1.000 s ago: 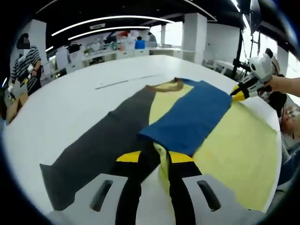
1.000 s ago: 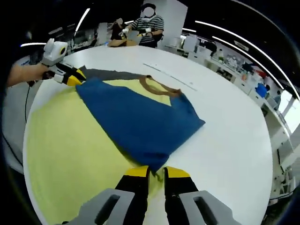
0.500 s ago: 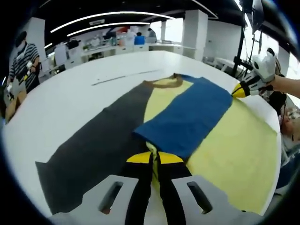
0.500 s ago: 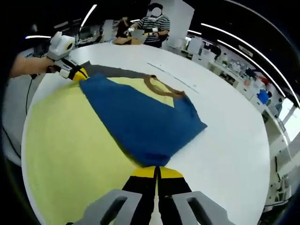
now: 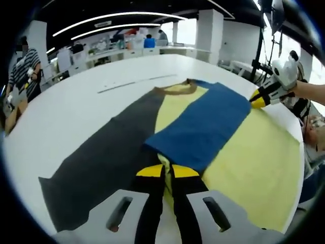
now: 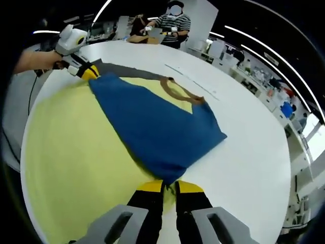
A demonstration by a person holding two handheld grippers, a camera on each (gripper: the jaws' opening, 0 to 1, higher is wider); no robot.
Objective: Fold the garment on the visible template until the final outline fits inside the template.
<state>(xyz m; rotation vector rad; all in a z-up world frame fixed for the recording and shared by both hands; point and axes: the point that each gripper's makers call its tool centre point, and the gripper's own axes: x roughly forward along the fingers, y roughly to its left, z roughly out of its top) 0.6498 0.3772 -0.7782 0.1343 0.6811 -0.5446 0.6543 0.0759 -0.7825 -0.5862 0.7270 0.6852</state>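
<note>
We see the garment [image 5: 203,127] lying on the white table [image 5: 76,107], a blue panel folded over a yellow one, with a brown collar [image 5: 177,90] at the far end. A dark grey template [image 5: 101,157] lies beside it in the left gripper view; in the right gripper view only a strip [image 6: 127,71] of it shows past the fabric. The left gripper [image 5: 167,170] has its jaws closed on the blue corner of the garment. The right gripper [image 6: 170,186] likewise pinches the opposite blue corner. The pinched fabric edges are hidden between the jaws. A person in a striped shirt [image 6: 175,23] stands beyond the table, hard to make out.
</note>
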